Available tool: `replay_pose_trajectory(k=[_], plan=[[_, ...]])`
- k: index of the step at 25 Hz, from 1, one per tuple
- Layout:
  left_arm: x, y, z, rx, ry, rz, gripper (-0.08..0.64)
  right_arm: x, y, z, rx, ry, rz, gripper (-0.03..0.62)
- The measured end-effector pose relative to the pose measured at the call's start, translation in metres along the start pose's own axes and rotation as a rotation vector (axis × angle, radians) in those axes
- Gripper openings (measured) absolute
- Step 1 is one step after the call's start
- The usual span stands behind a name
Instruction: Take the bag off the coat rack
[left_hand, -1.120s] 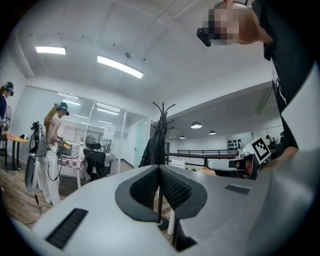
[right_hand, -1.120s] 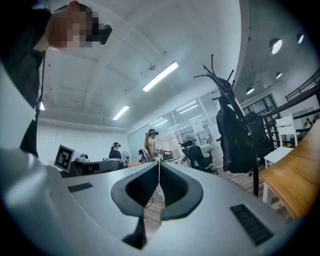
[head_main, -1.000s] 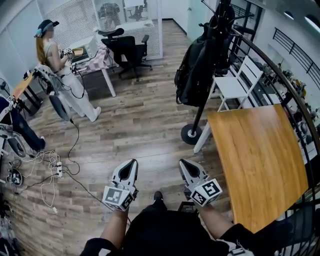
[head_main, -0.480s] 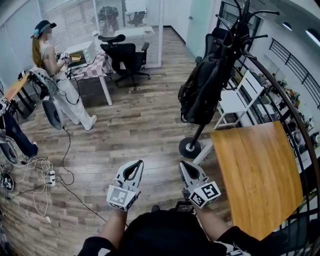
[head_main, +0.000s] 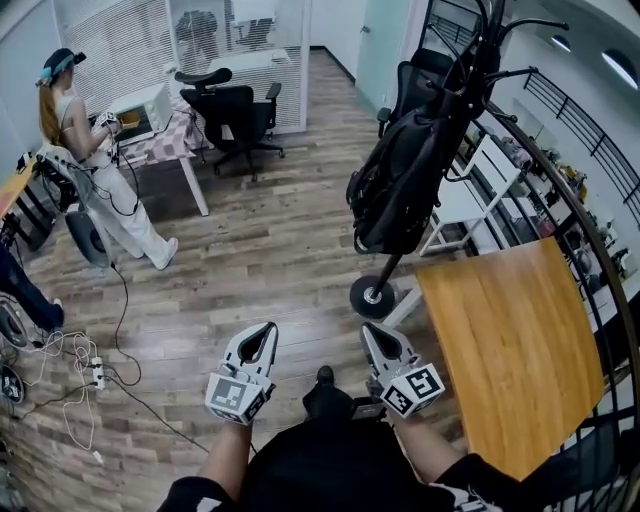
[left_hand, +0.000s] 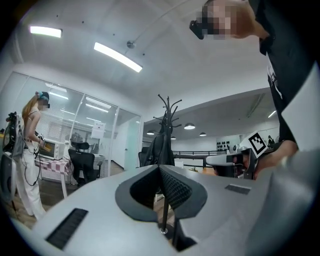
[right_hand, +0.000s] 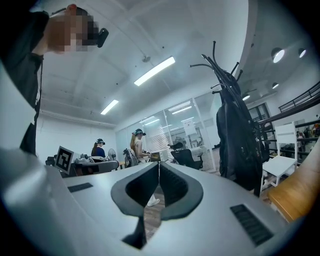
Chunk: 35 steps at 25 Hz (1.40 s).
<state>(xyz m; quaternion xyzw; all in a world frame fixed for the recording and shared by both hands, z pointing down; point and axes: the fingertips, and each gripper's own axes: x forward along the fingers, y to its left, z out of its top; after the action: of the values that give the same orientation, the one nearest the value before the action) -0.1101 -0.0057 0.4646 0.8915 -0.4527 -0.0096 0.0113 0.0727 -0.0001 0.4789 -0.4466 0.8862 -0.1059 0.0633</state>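
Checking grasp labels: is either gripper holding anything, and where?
Nothing held. Left gripper and right gripper are shut and empty; the bag hangs on the coat rack.

Wood-plank floor (head_main: 270, 250) spreads beneath a wooden table (head_main: 510, 340), black office chairs (head_main: 235, 110), a blind-covered glass partition (head_main: 130, 45) and black railing (head_main: 590, 125).

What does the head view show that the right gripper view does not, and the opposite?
Only the head view: the round base of the coat rack on the floor, and the floor cables. Only the right gripper view: the ceiling strip lights, and the right gripper close up, jaws shut, empty. Both: the black bag hanging on the rack, the wooden table, the person in white.
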Motion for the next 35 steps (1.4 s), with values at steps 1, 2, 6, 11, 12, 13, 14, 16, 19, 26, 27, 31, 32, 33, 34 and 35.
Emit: replay_pose_trajectory(k=[1, 2, 6, 11, 12, 13, 14, 16, 19, 26, 27, 31, 32, 33, 34, 35], plan=[[0.005, 0.003, -0.002, -0.001, 0.002, -0.006, 0.014, 0.001, -0.006, -0.003, 0.005, 0.0, -0.011, 0.032], [0.011, 0.006, -0.003, -0.009, 0.002, -0.013, 0.014, 0.003, -0.012, -0.005, 0.005, -0.001, -0.024, 0.032], [0.037, 0.023, 0.002, -0.02, -0.001, -0.041, 0.015, 0.024, -0.035, -0.006, 0.008, -0.02, -0.062, 0.032], [0.085, 0.056, 0.011, -0.005, -0.002, -0.081, 0.015, 0.066, -0.063, 0.008, 0.002, -0.058, -0.074, 0.032], [0.095, 0.063, 0.011, -0.001, 0.002, -0.091, 0.015, 0.075, -0.069, 0.012, -0.001, -0.065, -0.075, 0.032], [0.106, 0.071, 0.012, -0.002, 0.003, -0.095, 0.015, 0.085, -0.075, 0.016, -0.004, -0.071, -0.076, 0.032], [0.117, 0.078, 0.016, -0.007, 0.0, -0.095, 0.015, 0.093, -0.081, 0.02, -0.007, -0.077, -0.077, 0.032], [0.139, 0.089, 0.027, -0.02, -0.006, -0.093, 0.015, 0.11, -0.094, 0.028, -0.02, -0.089, -0.078, 0.032], [0.171, 0.105, 0.031, -0.009, 0.008, -0.107, 0.014, 0.137, -0.112, 0.044, -0.044, -0.108, -0.071, 0.032], [0.238, 0.129, 0.029, 0.01, 0.011, -0.164, 0.015, 0.176, -0.152, 0.072, -0.106, -0.147, -0.082, 0.032], [0.247, 0.129, 0.03, -0.014, 0.006, -0.193, 0.015, 0.179, -0.158, 0.077, -0.111, -0.156, -0.087, 0.032], [0.276, 0.109, 0.052, -0.119, -0.042, -0.379, 0.015, 0.179, -0.175, 0.094, -0.117, -0.193, -0.109, 0.032], [0.281, 0.108, 0.05, -0.088, -0.032, -0.397, 0.015, 0.177, -0.178, 0.097, -0.121, -0.201, -0.119, 0.032], [0.286, 0.109, 0.048, -0.063, -0.022, -0.405, 0.015, 0.174, -0.18, 0.101, -0.125, -0.209, -0.131, 0.032], [0.292, 0.109, 0.048, -0.055, -0.021, -0.412, 0.015, 0.17, -0.184, 0.104, -0.128, -0.218, -0.145, 0.032], [0.298, 0.11, 0.05, -0.055, -0.027, -0.422, 0.015, 0.167, -0.188, 0.108, -0.128, -0.228, -0.159, 0.032]])
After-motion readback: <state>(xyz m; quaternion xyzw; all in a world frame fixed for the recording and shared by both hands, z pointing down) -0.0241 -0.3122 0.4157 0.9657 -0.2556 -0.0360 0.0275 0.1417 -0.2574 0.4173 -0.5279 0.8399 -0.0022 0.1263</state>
